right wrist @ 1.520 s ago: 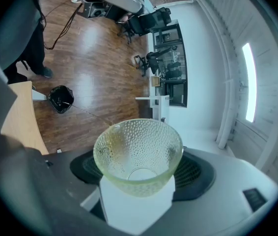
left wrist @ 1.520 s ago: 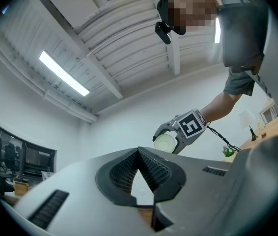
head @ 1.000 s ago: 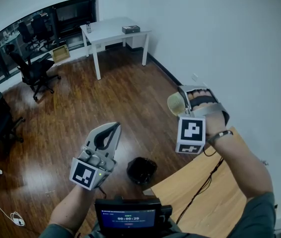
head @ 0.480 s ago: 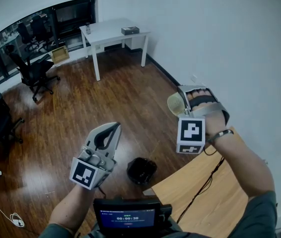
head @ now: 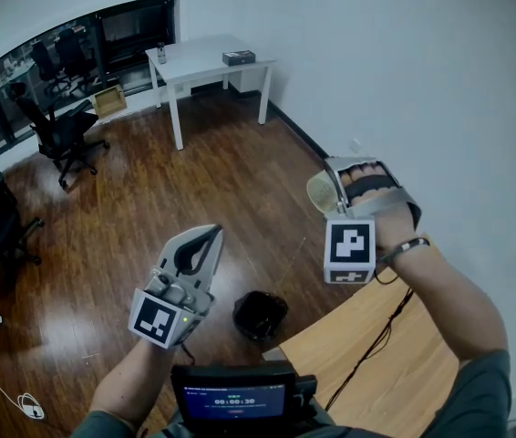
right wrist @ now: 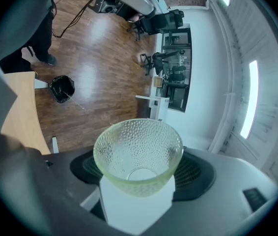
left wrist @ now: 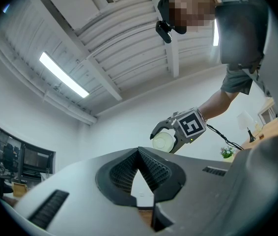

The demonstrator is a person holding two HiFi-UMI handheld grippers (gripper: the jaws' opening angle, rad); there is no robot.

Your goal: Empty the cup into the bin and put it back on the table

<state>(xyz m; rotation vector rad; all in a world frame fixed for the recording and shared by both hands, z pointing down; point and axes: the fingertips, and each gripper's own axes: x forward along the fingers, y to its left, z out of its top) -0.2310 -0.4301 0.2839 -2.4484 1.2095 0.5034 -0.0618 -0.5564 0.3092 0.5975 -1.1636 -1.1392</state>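
A pale green dimpled glass cup [head: 320, 194] is held in the air on its side, with my right gripper [head: 333, 186] shut on it. In the right gripper view the cup [right wrist: 138, 146] sits between the jaws with its mouth facing away, and it looks empty. The black bin [head: 260, 314] stands on the wood floor below and between my hands, also seen as the bin [right wrist: 62, 88]. The wooden table [head: 381, 359] is at the lower right. My left gripper [head: 213, 232] hovers left of the bin, jaws shut with nothing in them. The left gripper view looks up at the cup [left wrist: 162, 141].
A white table [head: 208, 57] with a small box and a bottle stands at the far wall. Office chairs [head: 62, 130] are at the left. A white wall runs along the right. A black cable [head: 372, 345] lies across the wooden table.
My right gripper has rolled slightly with the cup in it. The left gripper and the bin have stayed where they were.
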